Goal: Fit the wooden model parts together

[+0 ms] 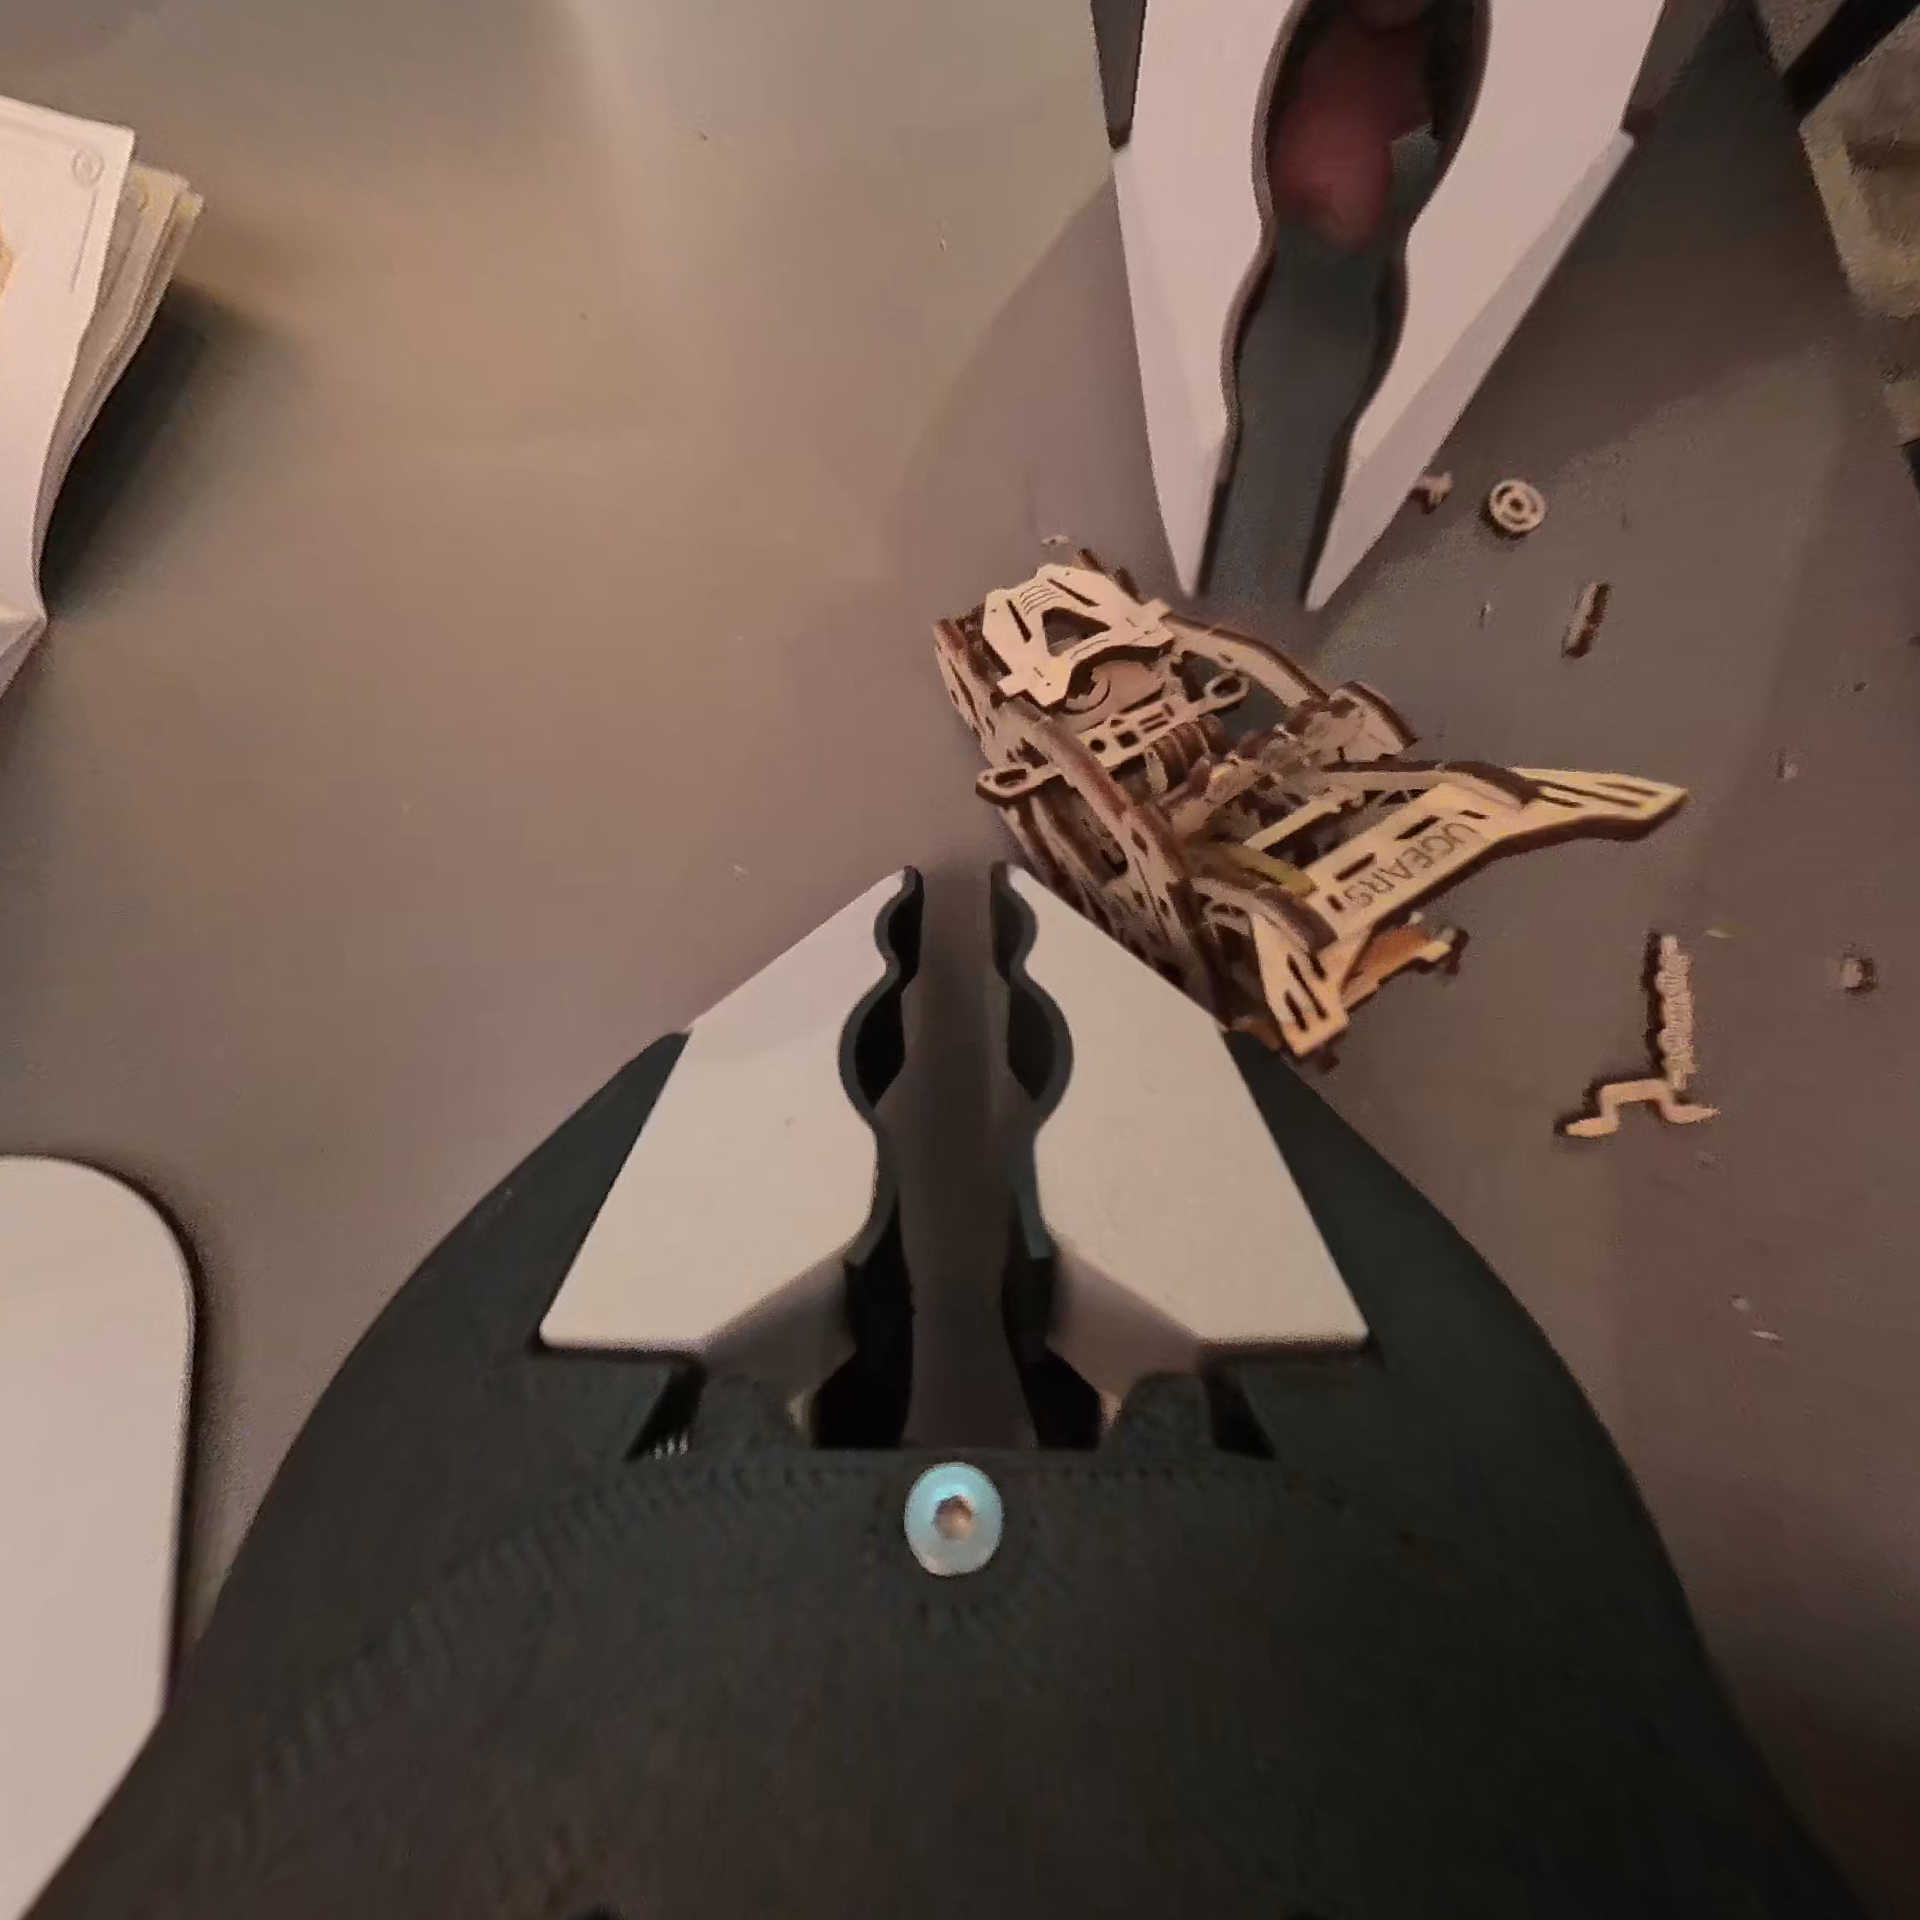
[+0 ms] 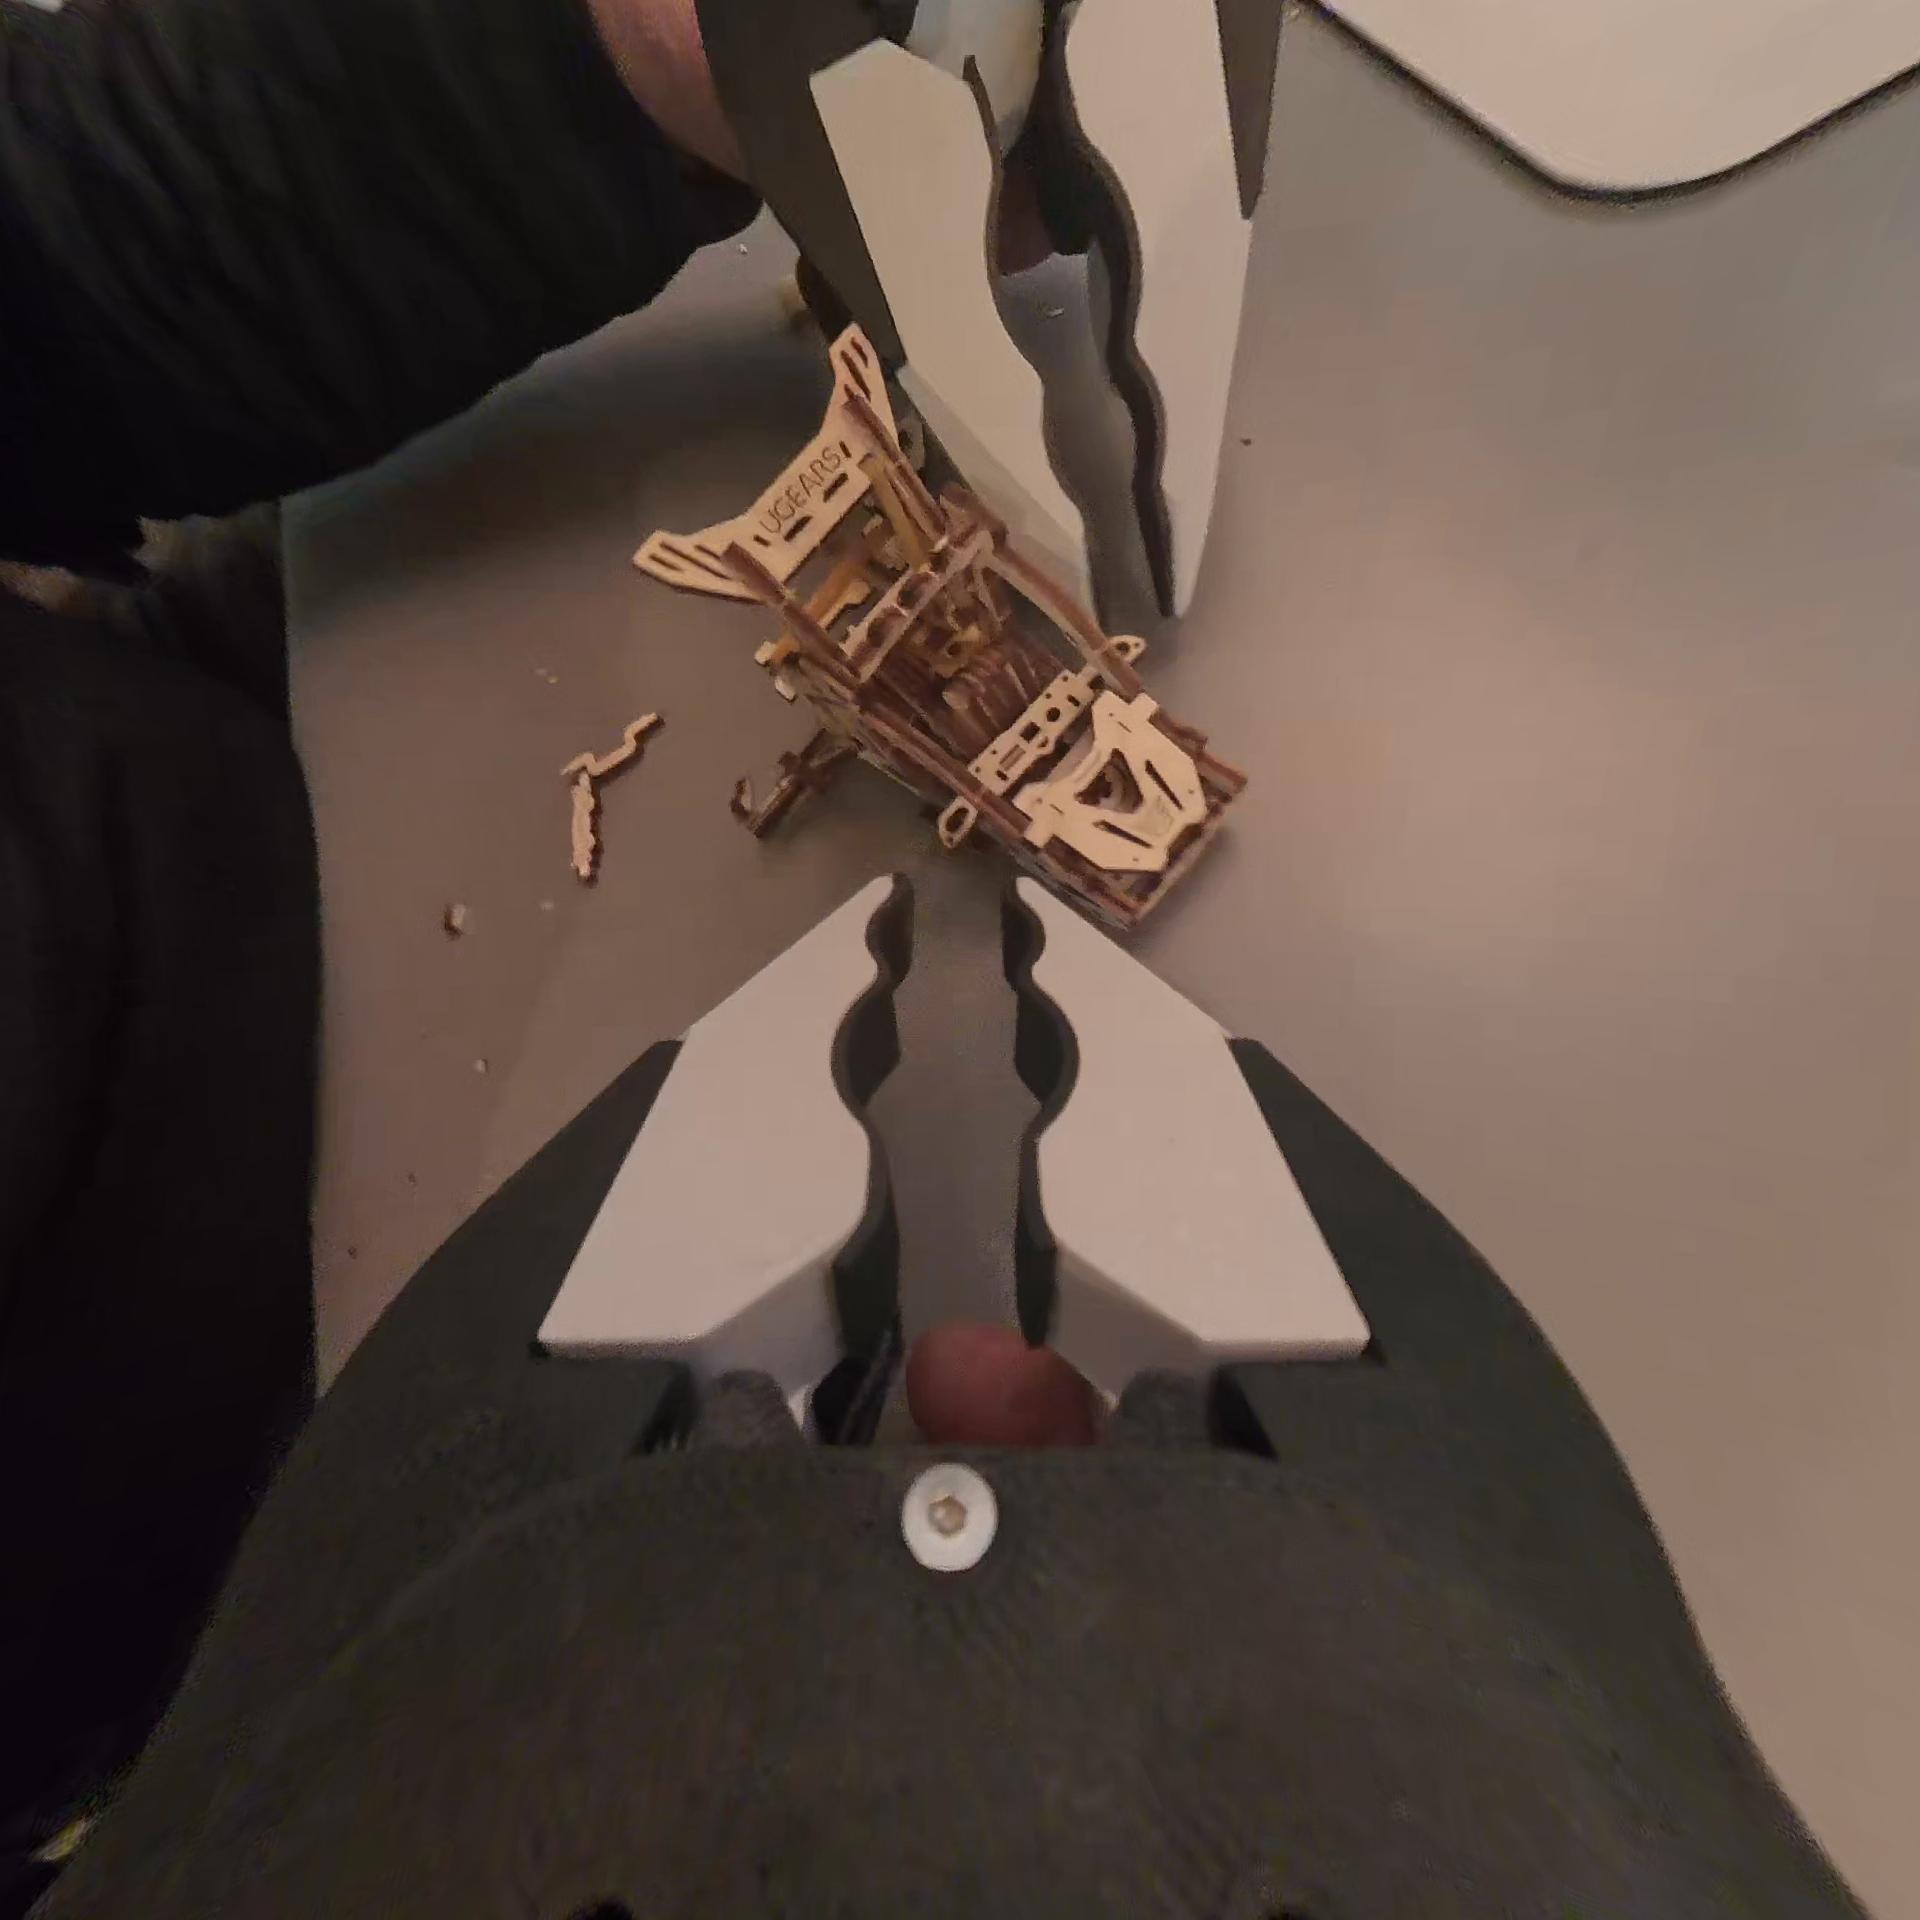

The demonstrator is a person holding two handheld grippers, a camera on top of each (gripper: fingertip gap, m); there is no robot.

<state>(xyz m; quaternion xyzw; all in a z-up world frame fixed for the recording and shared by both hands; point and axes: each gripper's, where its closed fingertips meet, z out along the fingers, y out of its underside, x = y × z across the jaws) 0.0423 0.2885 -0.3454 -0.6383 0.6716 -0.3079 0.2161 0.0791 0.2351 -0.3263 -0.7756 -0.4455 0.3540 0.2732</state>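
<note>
A partly built wooden model [image 1: 1247, 810] lies on its side on the grey table [image 1: 520, 727]; it also shows in the right wrist view [image 2: 956, 707]. My left gripper [image 1: 954, 894] is slightly open and empty, its right finger close against the model's near side; I cannot tell if they touch. My right gripper [image 2: 961, 894] is slightly open and empty, its tips just short of the model's front end. Each gripper shows across the model in the other view: the right gripper [image 1: 1257, 587] and the left gripper [image 2: 1132, 603]. A loose zigzag wooden part [image 1: 1652, 1049] lies beside the model [image 2: 597, 790].
A small wooden ring [image 1: 1517, 509], a short strip [image 1: 1584, 618] and crumbs of wood lie right of the model. A stack of white paper [image 1: 62, 364] sits far left. A white rounded board [image 2: 1662, 83] adjoins the table. A person's dark sleeve [image 2: 260, 260] reaches in. The tips of one gripper are about 7 centimeters away from the tips of the other.
</note>
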